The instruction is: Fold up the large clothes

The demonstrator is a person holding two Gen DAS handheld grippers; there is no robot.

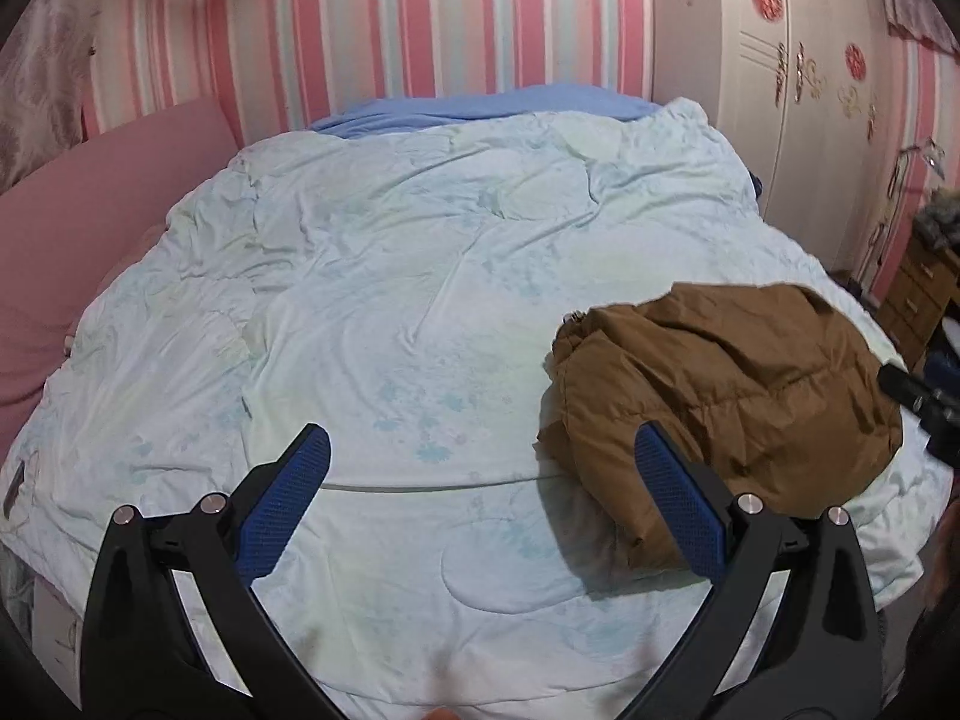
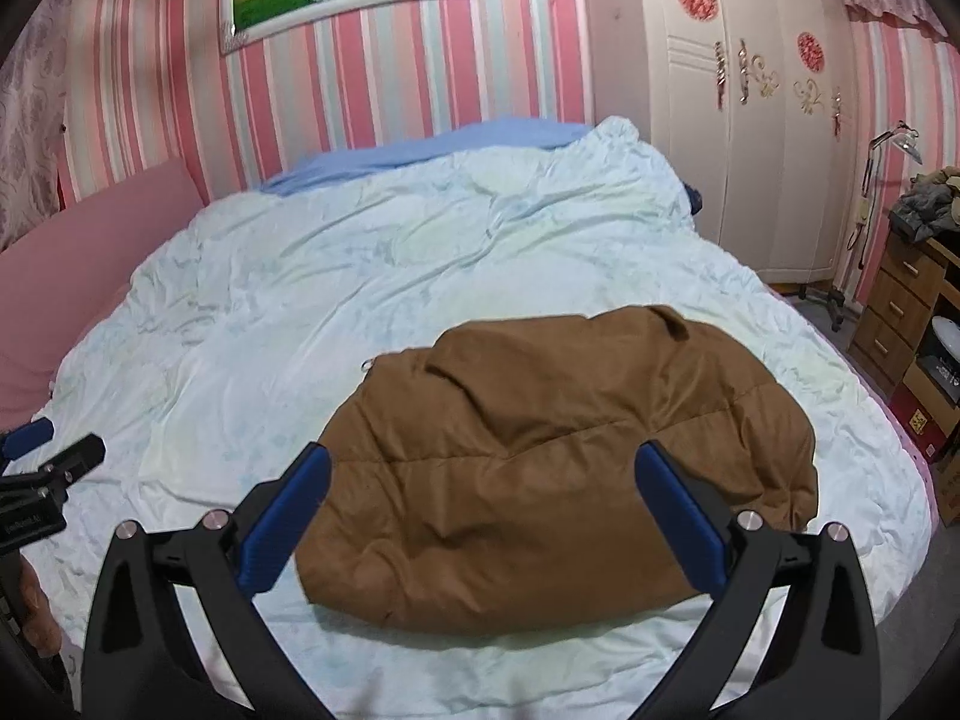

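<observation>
Pale quilt (image 2: 300,276) bears a folded brown jacket (image 2: 558,468); left gripper (image 1: 480,462) and right gripper (image 2: 483,474) gape wide, empty.

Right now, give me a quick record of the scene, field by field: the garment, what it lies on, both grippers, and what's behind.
garment: brown padded jacket, bundled into a compact heap
surface: pale blue quilt on a bed
left gripper: open, empty, over bare quilt beside the jacket
right gripper: open, empty, facing the jacket
contact: neither gripper grips the jacket
background: pink striped wall, white wardrobe

A brown puffer jacket (image 2: 558,468) lies folded into a rumpled bundle on the quilt.
</observation>
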